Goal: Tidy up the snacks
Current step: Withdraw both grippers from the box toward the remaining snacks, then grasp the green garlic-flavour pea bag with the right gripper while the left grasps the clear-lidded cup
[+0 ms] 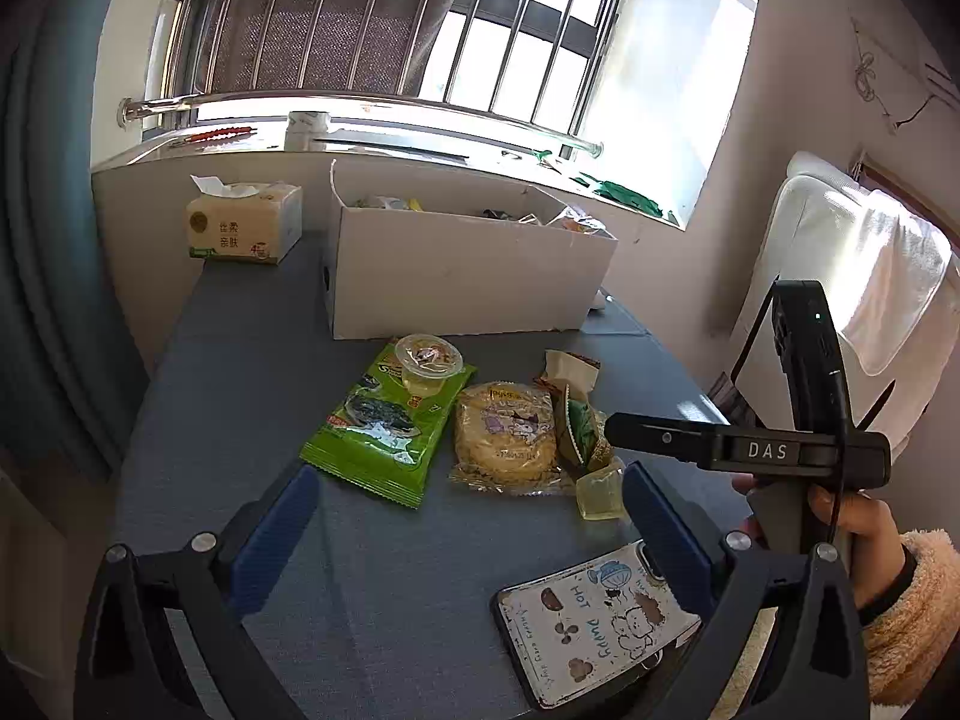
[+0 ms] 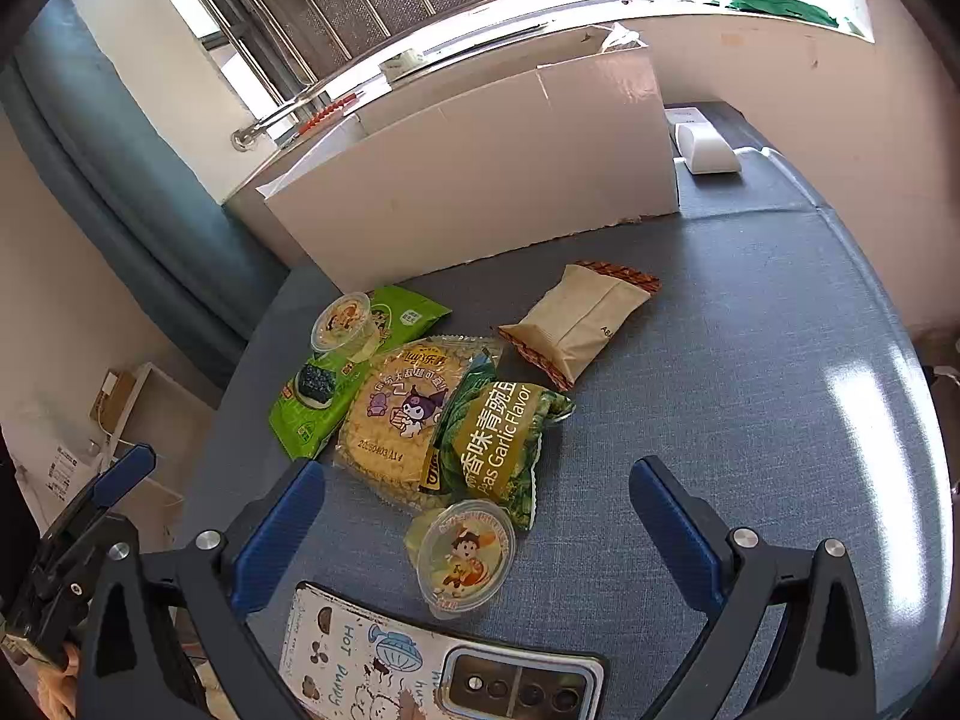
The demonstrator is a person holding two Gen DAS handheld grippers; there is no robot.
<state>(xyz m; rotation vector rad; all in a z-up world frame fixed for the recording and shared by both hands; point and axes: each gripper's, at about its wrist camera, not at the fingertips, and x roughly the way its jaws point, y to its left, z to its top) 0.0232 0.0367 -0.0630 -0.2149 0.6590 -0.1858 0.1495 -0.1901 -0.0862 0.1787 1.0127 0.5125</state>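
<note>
hovering over snacks [image 2: 420, 414], both tools (jaws apart) empty

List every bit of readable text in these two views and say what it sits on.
"DAS": on the right gripper.
"HOT Puppy": phone case.
"Garlic Flavor", after a partly hidden word ending "as": green pea bag.
"A6", cut off: beige packet.
Tissue pack, seaweed bag, noodle pack and jelly cup: print too small to read surely.
</note>
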